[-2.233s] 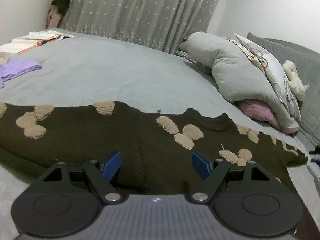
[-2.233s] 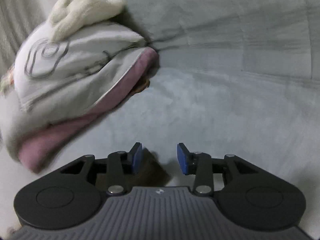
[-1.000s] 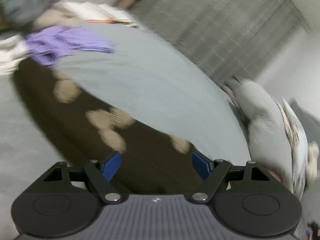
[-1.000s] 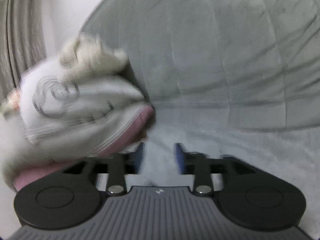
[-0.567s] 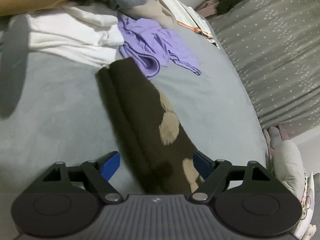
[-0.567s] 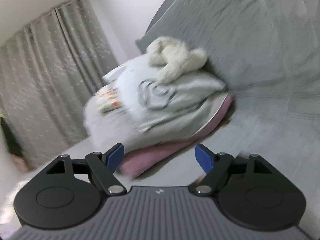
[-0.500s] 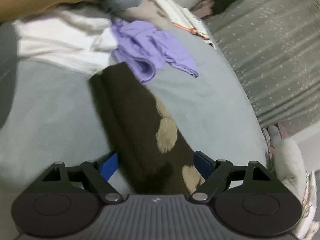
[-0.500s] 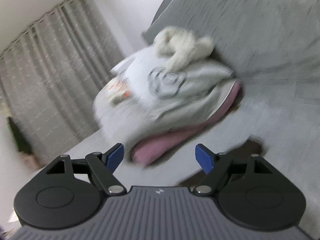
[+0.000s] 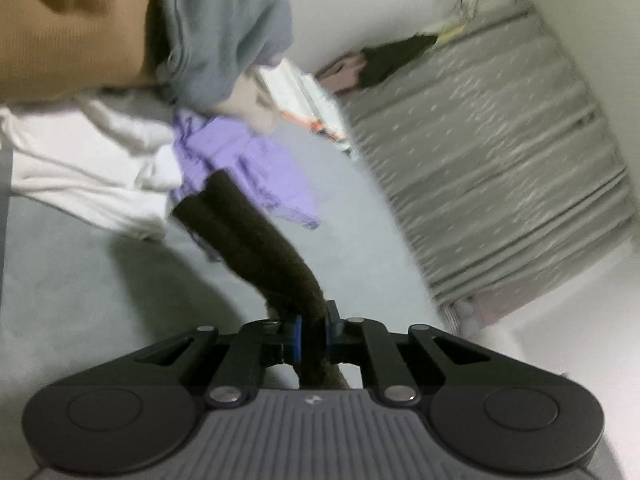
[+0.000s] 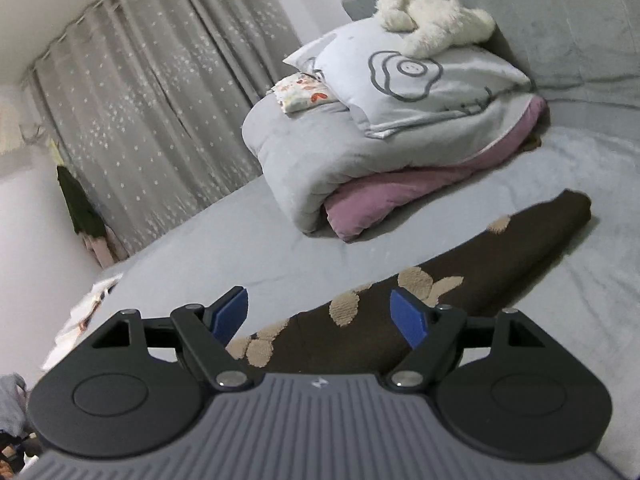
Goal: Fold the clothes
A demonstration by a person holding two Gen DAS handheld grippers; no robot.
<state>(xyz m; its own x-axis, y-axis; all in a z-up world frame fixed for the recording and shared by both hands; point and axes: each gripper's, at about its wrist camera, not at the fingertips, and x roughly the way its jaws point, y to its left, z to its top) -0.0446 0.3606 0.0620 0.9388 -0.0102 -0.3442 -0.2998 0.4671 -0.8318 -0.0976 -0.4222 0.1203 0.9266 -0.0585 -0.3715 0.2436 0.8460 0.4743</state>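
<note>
**Sweater pinched at one end on the bed**

Blue pads of the left claw [image 9: 312, 334] are pressing together on a rolled end of the brown sweater [image 9: 256, 240], which is stretching away from them across the grey bed [image 9: 80, 280] toward a purple garment [image 9: 248, 160] and white clothes [image 9: 80, 160]. A person's arm [image 9: 60, 28] in a tan sleeve is reaching over that pile. The right claw [image 10: 320, 314] is hovering with its pads wide apart above the sweater [image 10: 500, 252], which is lying flat, tan patches showing. Beyond it, a folded grey quilt [image 10: 320, 152], a pillow [image 10: 420, 80] and a white plush toy [image 10: 432, 20] are sitting stacked before the curtain [image 10: 160, 120].
</note>
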